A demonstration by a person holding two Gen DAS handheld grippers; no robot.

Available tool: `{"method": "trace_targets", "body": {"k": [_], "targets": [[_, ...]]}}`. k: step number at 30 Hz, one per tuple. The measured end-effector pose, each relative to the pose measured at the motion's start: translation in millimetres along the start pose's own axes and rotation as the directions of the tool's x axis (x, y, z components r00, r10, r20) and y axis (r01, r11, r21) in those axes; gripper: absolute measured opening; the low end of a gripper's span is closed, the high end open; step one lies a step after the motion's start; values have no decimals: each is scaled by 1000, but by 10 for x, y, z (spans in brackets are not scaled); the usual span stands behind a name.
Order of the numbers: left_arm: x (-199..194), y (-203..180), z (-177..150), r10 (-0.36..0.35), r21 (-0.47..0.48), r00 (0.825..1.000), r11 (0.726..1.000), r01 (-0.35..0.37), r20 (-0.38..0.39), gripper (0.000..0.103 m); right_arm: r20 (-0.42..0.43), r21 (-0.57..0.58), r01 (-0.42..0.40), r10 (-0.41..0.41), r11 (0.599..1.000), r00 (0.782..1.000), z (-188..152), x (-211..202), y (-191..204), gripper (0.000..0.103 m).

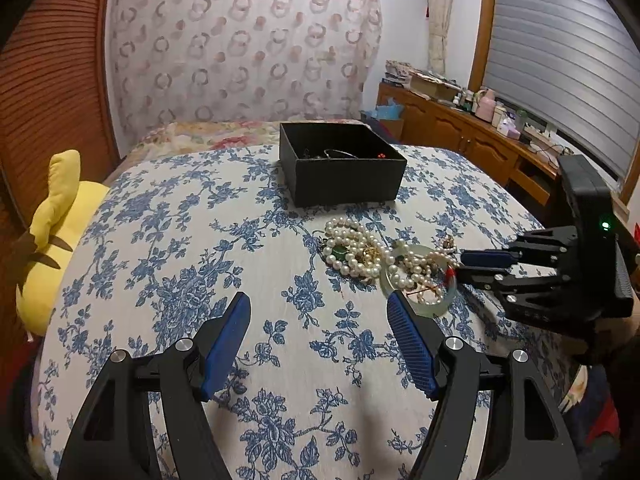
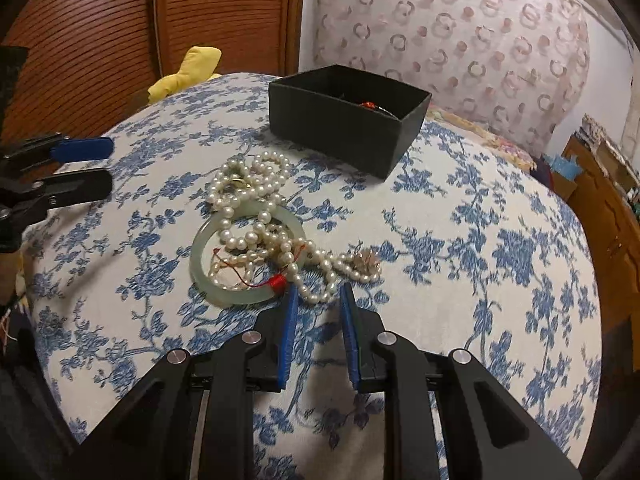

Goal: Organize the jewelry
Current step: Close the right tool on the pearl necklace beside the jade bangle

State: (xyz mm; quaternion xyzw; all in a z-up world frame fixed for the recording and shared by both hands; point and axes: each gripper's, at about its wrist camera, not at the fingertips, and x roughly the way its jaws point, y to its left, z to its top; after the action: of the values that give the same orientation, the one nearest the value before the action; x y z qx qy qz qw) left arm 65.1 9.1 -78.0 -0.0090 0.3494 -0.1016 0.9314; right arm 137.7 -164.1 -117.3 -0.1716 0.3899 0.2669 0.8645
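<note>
Both hand-held grippers sit low over a bed (image 1: 168, 240) w/ a blue flower cover. Left hand-held gripper (image 1: 318, 312) has its blue pads spread wide apart, nothing between them. Its right pad tip is just beside a pale green bangle (image 1: 420, 310), but I can't tell if it touches.

Right hand-held gripper (image 2: 318, 290) has its pads only a little apart, w/ a small gap, and nothing is pinched in it. Its tips are just beside the bangle (image 2: 200, 276) and a string of white pearls (image 2: 240, 240). One tip is very near the red thread knot (image 2: 277, 282) on the bangle (too close to tell if it touches).

All the jewelry is in one tangled pile in the middle of the bed. Pearls lie over the bangle and loop through it. In the left wrist view a green stone (image 1: 339, 251) and a bit of gold (image 1: 370, 256) show in the pile too.

Behind the pile, a bit apart from it, is a black box (image 1: 340, 168) w/ no lid on. Some small things are inside, incl. something red, but they're too dark to name.

A yellow plush toy (image 1: 52, 240) lies at the edge of the bed, well apart from the pile. A wood counter (image 1: 460, 132) w/ lots of small stuff runs under the window.
</note>
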Motion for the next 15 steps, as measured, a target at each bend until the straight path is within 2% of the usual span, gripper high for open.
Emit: {"method": "trace_targets", "body": {"k": [8, 10, 11, 12, 15], "targets": [[-57, -11, -38, 6, 3, 1000, 1000, -6, 5, 68, -2, -54, 32, -33, 998, 999, 99, 68, 67, 23], [-64, -13, -30, 6, 4, 1000, 1000, -6, 9, 68, 1, -58, 25, -25, 998, 1000, 113, 79, 64, 17], [-71, -12, -27, 6, 4, 1000, 1000, -6, 10, 68, 7, -58, 22, -21, 998, 1000, 122, 78, 60, 9], [-72, -10, -29, 5, 3, 1000, 1000, -5, 10, 68, 7, -57, 15, -14, 998, 1000, 127, 79, 50, 6], [-69, -6, -32, 8, 5, 1000, 1000, -8, 7, 68, 23, -34, 0, 1, 999, 1000, 144, 44, -6, 6]]}}
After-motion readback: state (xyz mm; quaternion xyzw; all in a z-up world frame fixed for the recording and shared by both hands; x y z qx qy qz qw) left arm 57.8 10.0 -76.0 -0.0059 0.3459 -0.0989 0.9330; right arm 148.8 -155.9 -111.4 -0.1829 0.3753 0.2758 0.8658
